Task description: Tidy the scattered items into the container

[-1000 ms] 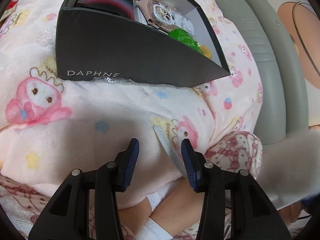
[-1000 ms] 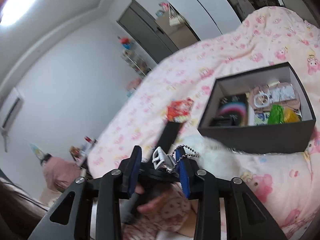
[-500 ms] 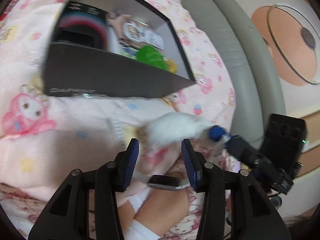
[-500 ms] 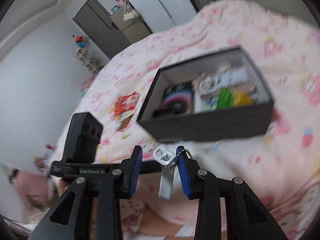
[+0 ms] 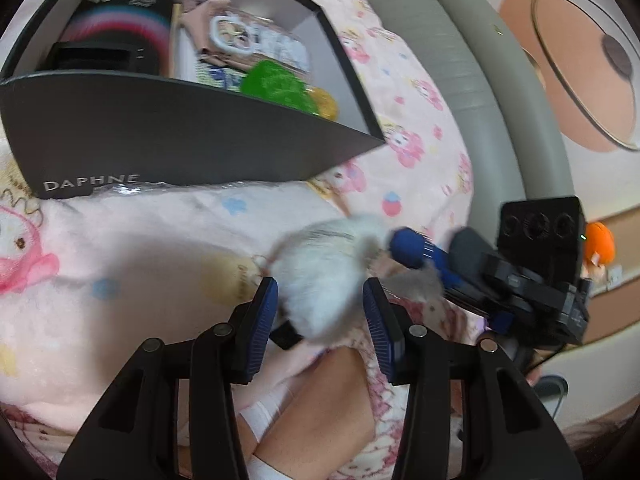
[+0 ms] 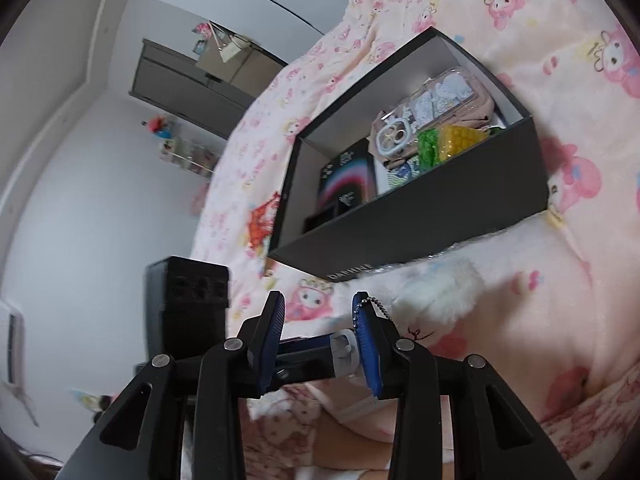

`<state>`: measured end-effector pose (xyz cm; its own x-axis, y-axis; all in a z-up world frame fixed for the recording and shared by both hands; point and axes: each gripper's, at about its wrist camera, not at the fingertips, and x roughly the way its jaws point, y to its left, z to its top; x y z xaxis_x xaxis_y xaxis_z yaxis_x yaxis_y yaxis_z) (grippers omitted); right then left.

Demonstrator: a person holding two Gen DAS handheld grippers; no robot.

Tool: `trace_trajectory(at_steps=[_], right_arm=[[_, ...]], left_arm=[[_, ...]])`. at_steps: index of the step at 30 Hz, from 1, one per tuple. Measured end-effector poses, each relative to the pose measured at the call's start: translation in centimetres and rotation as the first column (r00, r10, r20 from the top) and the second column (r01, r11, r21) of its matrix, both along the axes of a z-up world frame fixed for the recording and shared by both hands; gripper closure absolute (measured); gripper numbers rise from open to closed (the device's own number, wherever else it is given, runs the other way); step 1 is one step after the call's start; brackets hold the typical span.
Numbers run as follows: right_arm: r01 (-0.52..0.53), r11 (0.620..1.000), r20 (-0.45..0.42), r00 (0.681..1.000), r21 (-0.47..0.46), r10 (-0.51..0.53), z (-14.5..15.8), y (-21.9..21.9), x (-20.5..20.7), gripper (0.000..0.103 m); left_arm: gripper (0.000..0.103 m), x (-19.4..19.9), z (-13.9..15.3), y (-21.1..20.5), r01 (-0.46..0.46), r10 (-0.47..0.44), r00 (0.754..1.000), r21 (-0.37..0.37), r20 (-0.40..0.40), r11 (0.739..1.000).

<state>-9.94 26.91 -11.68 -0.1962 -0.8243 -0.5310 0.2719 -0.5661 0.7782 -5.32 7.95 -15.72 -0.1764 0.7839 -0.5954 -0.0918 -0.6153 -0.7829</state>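
White fluffy ball hangs just ahead and to the right of the right gripper. That gripper is part closed and holds the ball's white clip. A bead chain goes over one finger. The ball shows between the fingers of the left gripper, which are apart and not pressing it. Farther ahead, the dark box sits on the pink blanket.

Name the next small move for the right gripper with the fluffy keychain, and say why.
Probably lift the right gripper and carry the fluffy keychain over the black box's near wall. Its fingers hold the clip end while the pompom is down at the blanket, just short of the open box.
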Motion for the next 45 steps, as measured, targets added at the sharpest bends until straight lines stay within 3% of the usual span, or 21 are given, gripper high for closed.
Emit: trace_trajectory(at_steps=[5,9,10,13,19,21,23,25,29,35,36,38,40,42,45], right_arm=[[-0.056,0.994,0.026,0.998,-0.093,0.059,0.3,-0.4,-0.2,0.070],[-0.058,0.997,-0.003,0.998,-0.057,0.058,1.0,-0.5,0.0,0.070],[-0.059,0.996,-0.004,0.998,-0.060,0.059,1.0,-0.4,-0.1,0.070],[-0.052,0.996,0.005,0.999,-0.067,0.053,0.8,-0.4,-0.4,0.070],[-0.033,0.999,0.036,0.999,-0.005,0.033,-0.4,-0.6,-0.4,0.070],[-0.026,0.999,0.031,0.999,0.035,0.025,-0.6,-0.6,-0.3,0.070],[-0.029,0.999,0.033,0.999,0.024,0.028,-0.6,-0.5,-0.1,0.070],[-0.052,0.998,0.046,0.998,-0.030,0.053,-0.6,-0.6,-0.1,0.069],[-0.102,0.993,0.028,0.994,-0.058,0.104,-0.1,-1.1,0.0,0.069],[-0.167,0.986,0.038,0.985,-0.009,0.168,-0.5,-2.4,-1.2,0.068],[-0.167,0.986,0.033,0.985,0.009,0.167,-0.6,-2.6,-1.4,0.066],[-0.176,0.984,0.039,0.984,0.027,0.175,-1.0,-2.9,-2.0,0.065],[-0.174,0.984,0.070,0.983,0.042,0.171,-1.9,-2.9,-2.7,0.065],[-0.157,0.986,0.080,0.985,0.059,0.152,-2.3,-2.5,-3.0,0.065],[-0.105,0.982,0.057,0.994,0.157,0.097,-1.8,-1.5,-2.8,0.065]], left_arm=[[0.057,-0.8,-0.6,0.8,-0.011,0.010,1.000,0.034,0.006,0.999],[0.095,-0.7,0.2,1.0,-0.010,0.010,0.999,-0.006,-0.042,1.000],[0.098,-0.5,0.4,0.6,-0.017,0.016,0.998,-0.013,-0.054,1.000],[0.099,0.0,1.2,-1.0,-0.065,0.066,0.995,0.007,-0.069,0.998],[0.101,1.1,2.9,-4.2,-0.158,0.156,0.982,-0.014,-0.107,0.987],[0.101,1.2,3.2,-4.8,-0.150,0.149,0.982,0.001,-0.113,0.989],[0.093,0.7,2.6,-4.5,-0.116,0.117,0.990,0.014,-0.078,0.993],[0.053,0.3,1.9,-3.8,-0.092,0.091,0.994,-0.024,-0.055,0.995],[0.043,-0.3,1.4,-1.3,-0.013,0.000,0.996,-0.145,-0.084,0.989],[0.043,-2.5,-1.3,0.0,0.009,-0.011,1.000,-0.130,-0.015,0.991],[0.049,-2.8,-1.7,0.2,0.016,-0.016,1.000,-0.110,0.002,0.994],[0.069,-3.0,-2.3,0.6,0.042,-0.041,0.999,-0.069,0.010,0.997],[0.079,-2.9,-2.5,0.9,0.054,-0.053,0.999,-0.079,0.009,0.995],[0.083,-2.8,-2.4,0.9,0.047,-0.048,0.999,-0.105,-0.003,0.993],[0.086,-2.7,-2.5,0.4,0.018,-0.018,1.000,-0.110,-0.005,0.994]])
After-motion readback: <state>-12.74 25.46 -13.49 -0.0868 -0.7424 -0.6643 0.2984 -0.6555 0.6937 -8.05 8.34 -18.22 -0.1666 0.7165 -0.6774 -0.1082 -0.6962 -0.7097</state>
